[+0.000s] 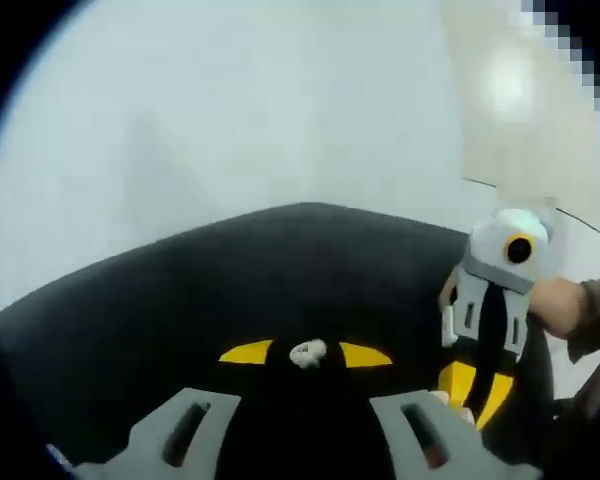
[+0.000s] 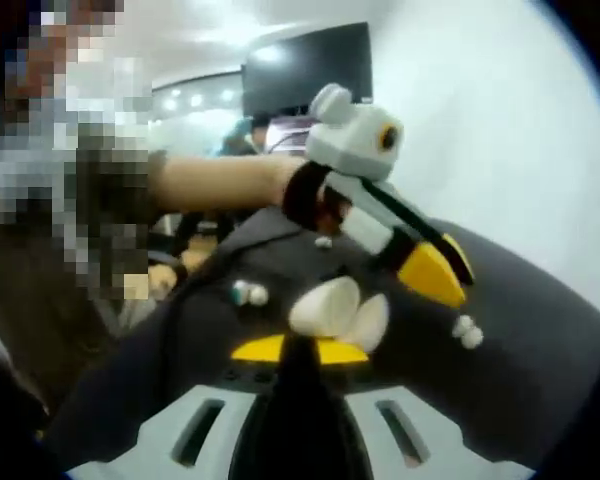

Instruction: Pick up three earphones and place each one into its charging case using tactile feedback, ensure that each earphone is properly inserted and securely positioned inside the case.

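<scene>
Here we hold a small white earphone (image 1: 308, 352) pinched between the yellow tips of the left gripper (image 1: 306, 354). The right gripper (image 2: 298, 349) clamps the open white charging case (image 2: 338, 309) on the black table (image 2: 520, 330). Two more earphones (image 2: 467, 331) lie right of that case, another (image 2: 248, 293) to its left. We could drop or misseat the earphone if the case tilts in so narrow a pinch.
</scene>
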A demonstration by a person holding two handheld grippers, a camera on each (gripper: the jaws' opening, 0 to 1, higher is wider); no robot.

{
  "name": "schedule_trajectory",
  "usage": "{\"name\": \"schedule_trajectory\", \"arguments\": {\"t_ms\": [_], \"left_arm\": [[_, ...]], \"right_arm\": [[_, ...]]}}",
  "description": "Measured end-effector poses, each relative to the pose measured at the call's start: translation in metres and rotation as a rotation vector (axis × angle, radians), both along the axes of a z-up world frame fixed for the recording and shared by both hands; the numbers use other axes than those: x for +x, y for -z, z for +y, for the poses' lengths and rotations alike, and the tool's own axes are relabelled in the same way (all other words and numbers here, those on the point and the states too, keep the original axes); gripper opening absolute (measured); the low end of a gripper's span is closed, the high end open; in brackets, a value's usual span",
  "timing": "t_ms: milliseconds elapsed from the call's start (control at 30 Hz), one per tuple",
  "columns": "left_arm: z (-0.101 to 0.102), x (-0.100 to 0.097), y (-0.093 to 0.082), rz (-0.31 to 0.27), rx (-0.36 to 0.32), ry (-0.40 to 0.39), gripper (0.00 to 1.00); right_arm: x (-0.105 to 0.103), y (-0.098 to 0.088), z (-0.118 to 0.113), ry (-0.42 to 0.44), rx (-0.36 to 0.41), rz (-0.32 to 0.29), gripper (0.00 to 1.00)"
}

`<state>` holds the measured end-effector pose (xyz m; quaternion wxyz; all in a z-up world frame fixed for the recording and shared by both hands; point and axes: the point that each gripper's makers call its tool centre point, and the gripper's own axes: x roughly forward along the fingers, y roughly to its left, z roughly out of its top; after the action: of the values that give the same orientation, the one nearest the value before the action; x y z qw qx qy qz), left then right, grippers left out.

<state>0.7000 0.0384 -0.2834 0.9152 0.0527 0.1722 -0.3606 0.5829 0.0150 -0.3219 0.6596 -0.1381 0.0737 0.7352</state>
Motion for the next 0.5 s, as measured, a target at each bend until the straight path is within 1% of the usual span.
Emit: {"name": "schedule_trajectory", "arguments": {"t_ms": [100,200,233,267,300,333,433,500], "left_arm": [[0.021,-0.012,-0.008,-0.004,-0.042,-0.014,0.21],[0.037,-0.030,-0.013,0.015,-0.093,0.003,0.19],[0.038,-0.041,-0.013,0.041,-0.128,0.030,0.18],[0.037,-0.051,-0.011,0.066,-0.142,0.062,0.17],[0.034,-0.061,-0.009,0.085,-0.145,0.101,0.17],[0.033,-0.068,-0.005,0.110,-0.141,0.123,0.17],[0.027,-0.080,0.006,0.172,-0.136,0.166,0.17],[0.021,-0.085,0.012,0.227,-0.158,0.187,0.19]], "right_arm": [[0.000,0.000,0.000,0.001,0.000,0.007,0.12],[0.000,0.000,0.000,0.002,-0.001,0.014,0.12],[0.000,0.000,0.000,0.002,-0.001,0.017,0.12],[0.000,0.000,0.000,0.001,-0.001,0.018,0.12],[0.000,0.000,0.000,0.001,-0.001,0.019,0.12],[0.000,0.000,0.000,0.001,-0.001,0.021,0.12],[-0.001,0.000,0.000,0.002,0.000,0.021,0.13],[0.000,0.000,0.000,0.004,0.000,0.020,0.13]]}}
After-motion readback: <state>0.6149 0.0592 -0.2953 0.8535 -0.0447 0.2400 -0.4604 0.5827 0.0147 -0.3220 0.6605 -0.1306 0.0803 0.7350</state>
